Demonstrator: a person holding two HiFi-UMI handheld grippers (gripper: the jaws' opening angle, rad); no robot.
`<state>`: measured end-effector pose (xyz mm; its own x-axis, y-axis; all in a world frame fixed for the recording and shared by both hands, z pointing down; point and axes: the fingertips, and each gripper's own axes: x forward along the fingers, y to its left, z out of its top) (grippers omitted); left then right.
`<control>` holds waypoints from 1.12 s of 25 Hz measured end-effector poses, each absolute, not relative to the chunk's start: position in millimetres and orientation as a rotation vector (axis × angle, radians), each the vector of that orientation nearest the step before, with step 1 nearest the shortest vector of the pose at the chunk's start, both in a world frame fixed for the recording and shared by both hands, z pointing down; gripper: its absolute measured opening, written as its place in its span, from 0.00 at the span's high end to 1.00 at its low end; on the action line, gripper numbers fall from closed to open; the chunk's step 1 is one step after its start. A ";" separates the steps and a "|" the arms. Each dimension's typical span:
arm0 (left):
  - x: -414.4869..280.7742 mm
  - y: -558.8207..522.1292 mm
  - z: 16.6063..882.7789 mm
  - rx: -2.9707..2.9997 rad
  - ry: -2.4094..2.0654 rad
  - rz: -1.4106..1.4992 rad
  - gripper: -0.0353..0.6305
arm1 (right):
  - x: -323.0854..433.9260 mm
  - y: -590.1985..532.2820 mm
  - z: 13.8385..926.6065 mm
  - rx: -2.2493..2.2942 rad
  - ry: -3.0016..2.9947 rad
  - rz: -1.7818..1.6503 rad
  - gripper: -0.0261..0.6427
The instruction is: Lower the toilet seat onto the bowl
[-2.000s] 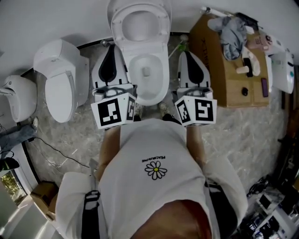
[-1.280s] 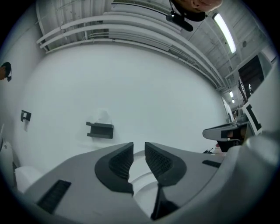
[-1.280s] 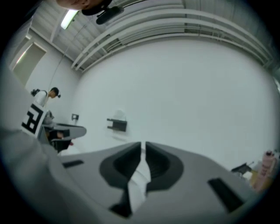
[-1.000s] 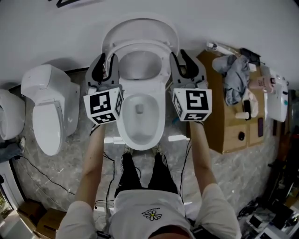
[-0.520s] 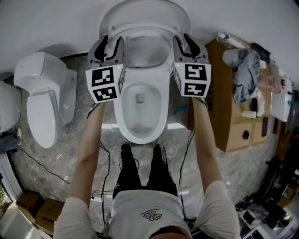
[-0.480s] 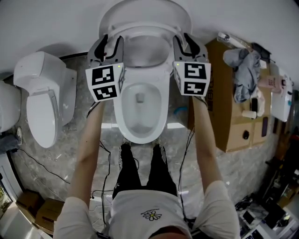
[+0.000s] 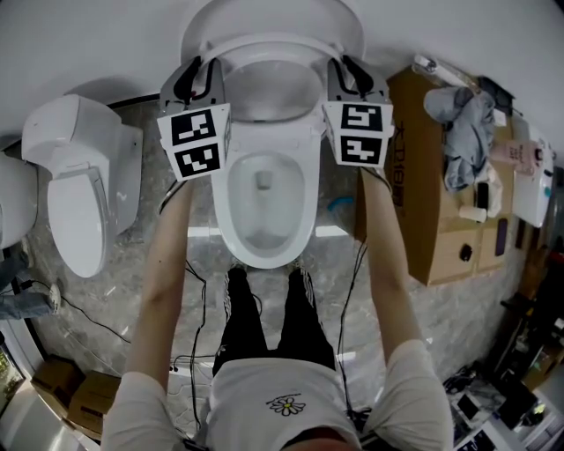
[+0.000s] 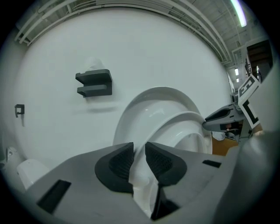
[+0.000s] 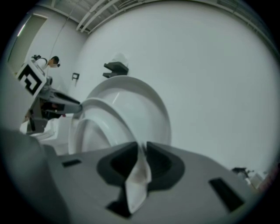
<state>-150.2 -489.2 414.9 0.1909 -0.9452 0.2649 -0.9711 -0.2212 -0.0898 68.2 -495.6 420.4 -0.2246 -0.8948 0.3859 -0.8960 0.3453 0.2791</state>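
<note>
The white toilet's seat stands raised, leaning toward the lid at the wall, above the open bowl. My left gripper is at the seat's left edge. In the left gripper view, the seat rim fills the gap between the left gripper pads, and the jaws are closing on it. My right gripper is at the seat's right edge. In the right gripper view, the thin seat edge runs between the right gripper pads, whose jaws are closing too.
A second white toilet with its lid down stands to the left. A cardboard box with a grey cloth and small items sits to the right. Cables lie on the marble floor. A dark bracket hangs on the wall.
Both grippers moved forward from in front of the bowl to the sides of the raised seat. Their jaws have narrowed round its rim.
</note>
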 end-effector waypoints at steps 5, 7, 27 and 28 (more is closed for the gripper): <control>-150.2 -487.6 415.5 2.351 -1.886 0.415 0.80 | 69.4 -494.4 419.8 1.572 -2.094 -0.048 0.86; -150.8 -486.1 415.1 2.350 -1.880 0.418 0.81 | 68.9 -492.9 419.5 1.574 -2.084 -0.057 0.86; -147.8 -430.0 408.2 2.388 -1.846 0.403 0.81 | 73.4 -436.0 413.1 1.652 -2.127 0.020 0.85; -146.3 -423.7 408.8 2.395 -1.836 0.409 0.81 | 74.7 -429.5 413.8 1.656 -2.123 0.024 0.85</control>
<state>-146.3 -423.7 408.8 0.2388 -0.9330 0.2691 -0.9590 -0.2702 -0.0858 74.7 -429.5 413.8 -0.1816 -0.9178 0.3530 -0.9256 0.2807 0.2537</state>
